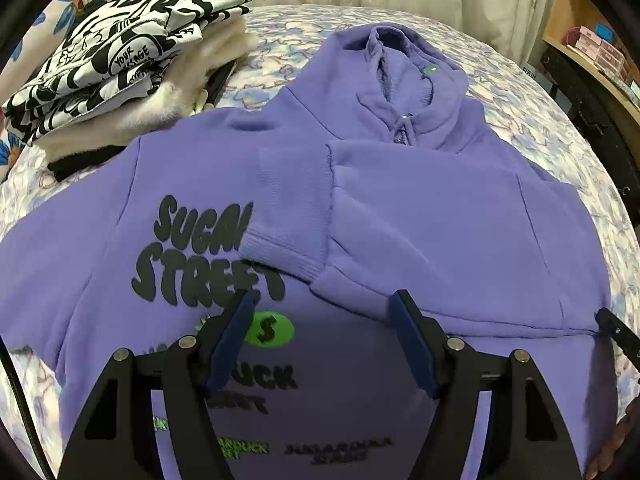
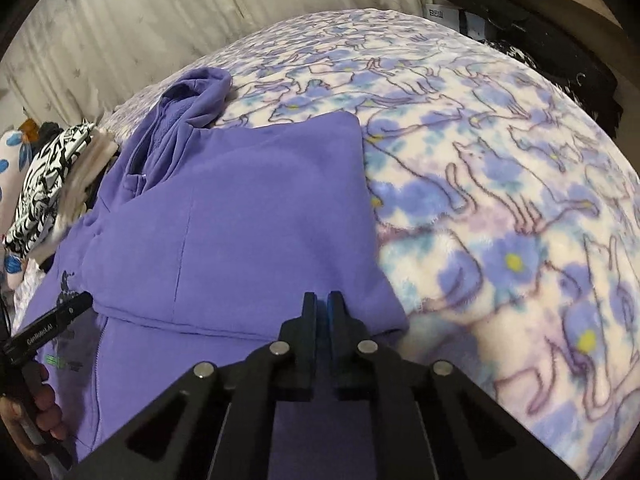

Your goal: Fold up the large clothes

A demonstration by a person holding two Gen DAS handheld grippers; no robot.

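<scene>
Parted left gripper hovers over the hoodie; pinched-together right gripper sits at its folded right edge, holding nothing visible.

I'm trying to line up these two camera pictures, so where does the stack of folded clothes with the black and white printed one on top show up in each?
Left wrist view: the stack of folded clothes sits upper left on the bed.
Right wrist view: the same stack is squeezed against the left edge, mid-height.
Shared landmark: the purple fleece zip hoodie's hood, which lies beside the stack.
</scene>
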